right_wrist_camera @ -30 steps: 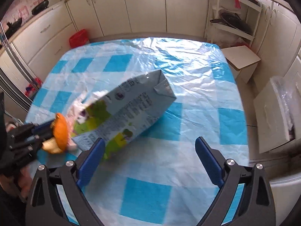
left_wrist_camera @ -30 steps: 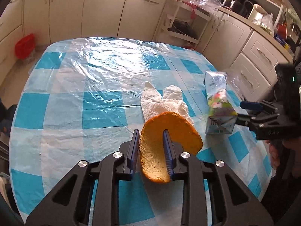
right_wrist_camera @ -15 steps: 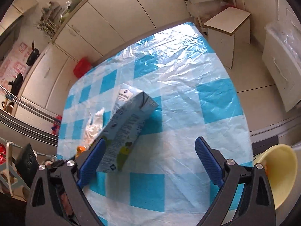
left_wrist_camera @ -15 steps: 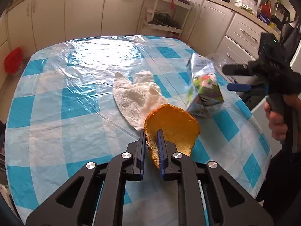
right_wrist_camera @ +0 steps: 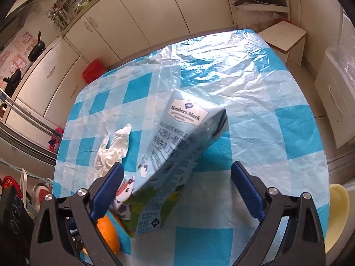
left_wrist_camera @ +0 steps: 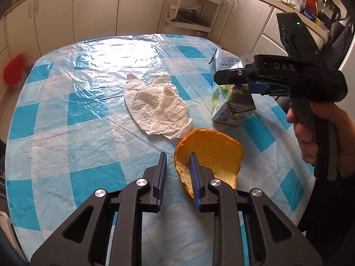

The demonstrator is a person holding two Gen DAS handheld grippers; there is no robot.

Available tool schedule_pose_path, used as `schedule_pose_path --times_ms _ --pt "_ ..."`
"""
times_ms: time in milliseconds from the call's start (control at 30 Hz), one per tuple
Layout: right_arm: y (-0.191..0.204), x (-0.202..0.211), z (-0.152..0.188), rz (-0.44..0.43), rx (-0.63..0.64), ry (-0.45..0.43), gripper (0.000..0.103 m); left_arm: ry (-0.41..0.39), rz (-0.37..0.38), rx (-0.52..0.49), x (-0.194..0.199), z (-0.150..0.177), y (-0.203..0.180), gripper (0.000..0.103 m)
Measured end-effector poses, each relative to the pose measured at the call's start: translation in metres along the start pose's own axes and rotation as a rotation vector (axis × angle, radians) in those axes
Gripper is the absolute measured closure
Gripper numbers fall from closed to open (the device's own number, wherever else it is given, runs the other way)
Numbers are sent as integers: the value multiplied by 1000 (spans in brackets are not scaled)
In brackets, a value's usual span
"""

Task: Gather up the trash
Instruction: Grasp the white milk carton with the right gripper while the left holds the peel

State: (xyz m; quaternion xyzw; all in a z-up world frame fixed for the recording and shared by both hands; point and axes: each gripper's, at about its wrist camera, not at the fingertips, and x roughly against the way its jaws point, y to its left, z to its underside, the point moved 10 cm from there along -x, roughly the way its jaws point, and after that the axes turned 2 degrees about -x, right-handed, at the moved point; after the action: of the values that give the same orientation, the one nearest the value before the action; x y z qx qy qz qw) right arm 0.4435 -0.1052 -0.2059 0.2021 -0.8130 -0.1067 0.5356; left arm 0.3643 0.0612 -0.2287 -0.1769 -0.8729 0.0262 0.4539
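The checked desk (left_wrist_camera: 55,115) carries a milk carton (right_wrist_camera: 177,155) lying at the right, a crumpled paper towel (left_wrist_camera: 155,106) in the middle and an orange peel (left_wrist_camera: 210,155) near the front. The right tool (right_wrist_camera: 177,186), its jaws just closing but not yet pressing, straddles the carton, so the step in hand looks like grasping it; next it must squeeze and lift. The left tool (left_wrist_camera: 177,173), just opening slightly, stands narrowly parted around the peel's edge, and whether it pinches it I cannot tell.

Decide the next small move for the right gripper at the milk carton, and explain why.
Probably close the right gripper further until both fingers press the milk carton. Its jaws have just been closing with the carton between them, but a wide gap shows between the carton and one finger, so nothing is gripped yet.
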Motion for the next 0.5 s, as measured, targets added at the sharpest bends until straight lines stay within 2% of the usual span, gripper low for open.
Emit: schedule_pose_path --times_ms 33,100,167,200,300,433,500 --pt "2 4 2 -24 13 12 32 -2 -1 3 -1 -1 0 82" --pt "-1 15 4 -36 50 15 52 -2 18 16 -2 -3 -3 82" --pt "-8 23 9 -38 69 30 67 2 55 21 -3 -2 -11 82" --pt "-13 26 11 -30 81 36 70 11 77 18 -4 0 -16 82" --pt "-26 37 18 -20 104 48 72 27 115 -9 -2 8 -28 82" --pt "-31 47 23 18 160 49 73 28 92 -13 -2 10 -29 82" --pt "-29 46 26 46 187 55 73 19 52 -8 -4 6 -27 76"
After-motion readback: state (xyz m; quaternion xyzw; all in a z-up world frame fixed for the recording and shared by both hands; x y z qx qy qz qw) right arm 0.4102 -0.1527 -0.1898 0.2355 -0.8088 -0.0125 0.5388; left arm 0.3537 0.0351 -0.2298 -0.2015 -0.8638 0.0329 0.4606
